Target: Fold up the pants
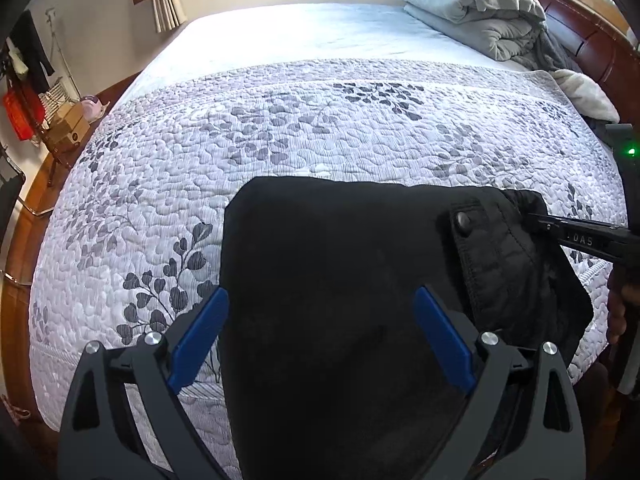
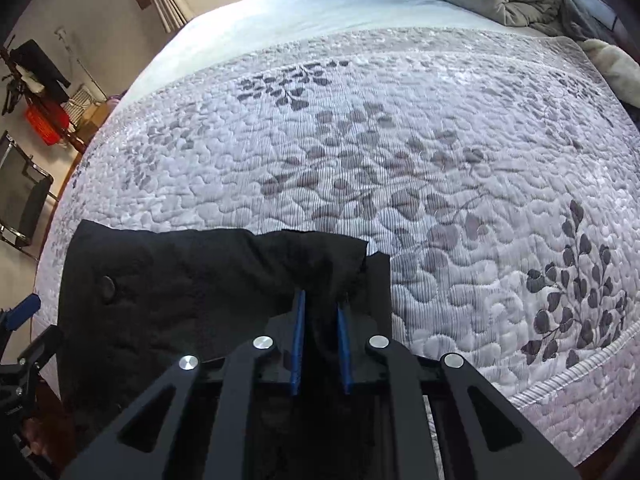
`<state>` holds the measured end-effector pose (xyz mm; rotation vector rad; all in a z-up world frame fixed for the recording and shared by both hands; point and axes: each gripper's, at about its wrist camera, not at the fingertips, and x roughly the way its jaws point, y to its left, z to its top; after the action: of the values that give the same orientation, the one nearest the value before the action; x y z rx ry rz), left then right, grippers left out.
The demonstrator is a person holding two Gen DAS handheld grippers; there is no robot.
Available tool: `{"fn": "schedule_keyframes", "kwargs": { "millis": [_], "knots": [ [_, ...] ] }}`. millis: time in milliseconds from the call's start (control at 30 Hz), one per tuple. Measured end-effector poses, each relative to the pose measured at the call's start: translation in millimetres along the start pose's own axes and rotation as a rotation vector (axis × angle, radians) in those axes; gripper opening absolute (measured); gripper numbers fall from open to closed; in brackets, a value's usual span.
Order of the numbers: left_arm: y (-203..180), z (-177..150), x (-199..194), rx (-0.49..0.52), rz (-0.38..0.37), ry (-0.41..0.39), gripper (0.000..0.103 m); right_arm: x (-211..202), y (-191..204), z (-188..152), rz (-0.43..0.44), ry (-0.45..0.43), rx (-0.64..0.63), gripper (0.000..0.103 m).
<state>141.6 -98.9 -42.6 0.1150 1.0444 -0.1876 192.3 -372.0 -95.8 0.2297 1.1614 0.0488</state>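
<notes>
Where right claw (image 2: 320, 304) pinches bunched corner, black pants (image 1: 340, 280) lie, seemingly folded; left claw (image 1: 320, 300) spread

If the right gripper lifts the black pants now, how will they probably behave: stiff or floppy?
Probably floppy: the black pants bunch into soft wrinkles where the right gripper pinches them. The unheld part would likely sag. They seem unlikely to slide easily on the textured quilt.
</notes>
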Motion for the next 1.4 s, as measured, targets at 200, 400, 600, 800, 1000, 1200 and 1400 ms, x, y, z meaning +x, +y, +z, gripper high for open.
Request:
{"fn": "schedule_keyframes", "kwargs": {
  "millis": [200, 400, 600, 800, 1000, 1200, 1400],
  "knots": [
    [16, -4, 6, -0.059, -0.064, 0.055, 0.094, -11, -4, -1, 0.001, -0.016, -0.001, 0.033],
    [44, -13, 12, -0.149, -0.068, 0.105, 0.094, -25, -15, -12, 0.036, -0.026, 0.021, 0.033],
    [70, -22, 10, -0.219, -0.083, 0.126, 0.094, -35, -28, -30, 0.059, -0.015, 0.065, 0.036],
    [91, -34, 12, -0.248, -0.213, 0.178, 0.094, -45, -34, -52, 0.091, 0.005, 0.07, 0.057],
    [93, -49, 12, -0.258, -0.289, 0.229, 0.094, -48, -40, -68, 0.097, 0.019, 0.079, 0.063],
    [64, -50, -19, -0.191, -0.366, 0.176, 0.092, -49, -40, -72, 0.095, 0.016, 0.087, 0.064],
    [37, -21, -26, -0.109, -0.48, 0.112, 0.092, -50, -38, -74, 0.089, 0.017, 0.082, 0.064]
  ]
}}
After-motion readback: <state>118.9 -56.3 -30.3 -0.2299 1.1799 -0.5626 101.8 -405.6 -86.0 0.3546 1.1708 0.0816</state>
